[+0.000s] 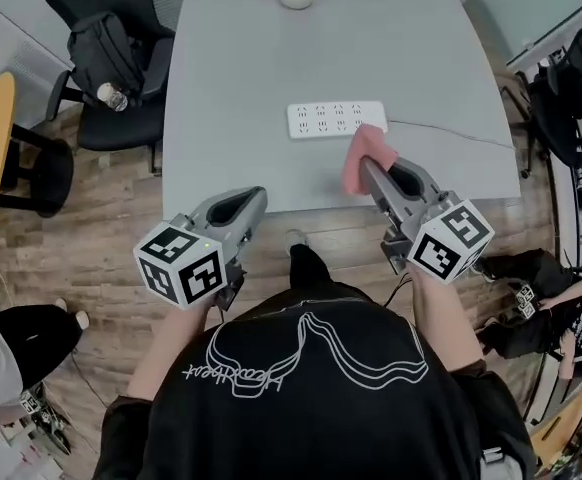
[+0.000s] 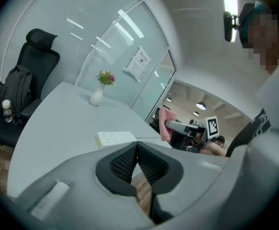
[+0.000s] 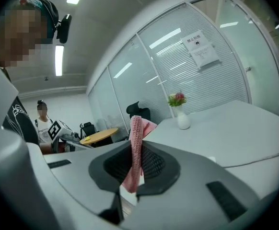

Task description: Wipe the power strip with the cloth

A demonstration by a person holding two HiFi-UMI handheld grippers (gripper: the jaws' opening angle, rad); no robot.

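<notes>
A pale grey bench (image 1: pixel 411 48) above wood floor (image 1: pixel 91 198) carries the white power strip (image 1: pixel 336 119) mid-frame. The right tool (image 1: pixel 371 173) grips the pink cloth (image 1: pixel 363 158) at the strip's lower right. The left tool (image 1: pixel 257 196) is clenched and empty.

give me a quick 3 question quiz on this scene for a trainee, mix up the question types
1. True or false: the left gripper is wide open.
2. Multiple choice: the power strip lies on a) the table b) a shelf c) a tray.
3. Fill in the blank: the right gripper is shut on the ____.

Key
1. False. Its jaws are together with nothing between them.
2. a
3. cloth, the pink one.
</notes>
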